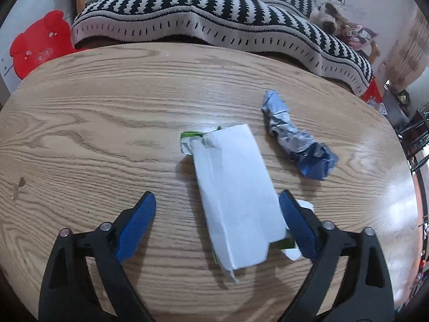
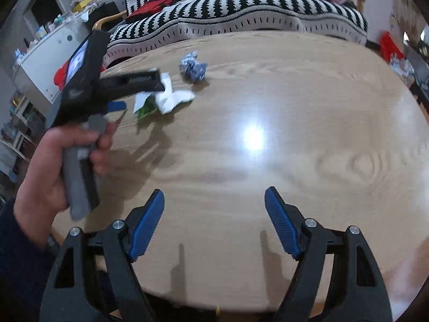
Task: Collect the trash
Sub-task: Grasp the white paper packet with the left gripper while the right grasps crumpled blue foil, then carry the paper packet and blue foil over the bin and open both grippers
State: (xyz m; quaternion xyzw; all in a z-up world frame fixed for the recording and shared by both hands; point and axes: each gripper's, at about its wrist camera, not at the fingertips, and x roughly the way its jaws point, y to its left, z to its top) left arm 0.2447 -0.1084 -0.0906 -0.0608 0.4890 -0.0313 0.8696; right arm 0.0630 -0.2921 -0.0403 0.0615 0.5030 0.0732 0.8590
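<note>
Left gripper (image 1: 217, 212) spread wide around the flattened white carton (image 1: 233, 201) lying on the tabletop (image 1: 80, 123), right-hand pad touching or nearly touching the carton's edge, left-hand pad well clear. Best to centre over the carton, sink low, then squeeze across its width so the thin card buckles up rather than slipping flat. Right gripper (image 2: 214, 214) spread and empty, well apart from the crumpled blue wrapper (image 1: 297, 139) awaiting collection.
</note>
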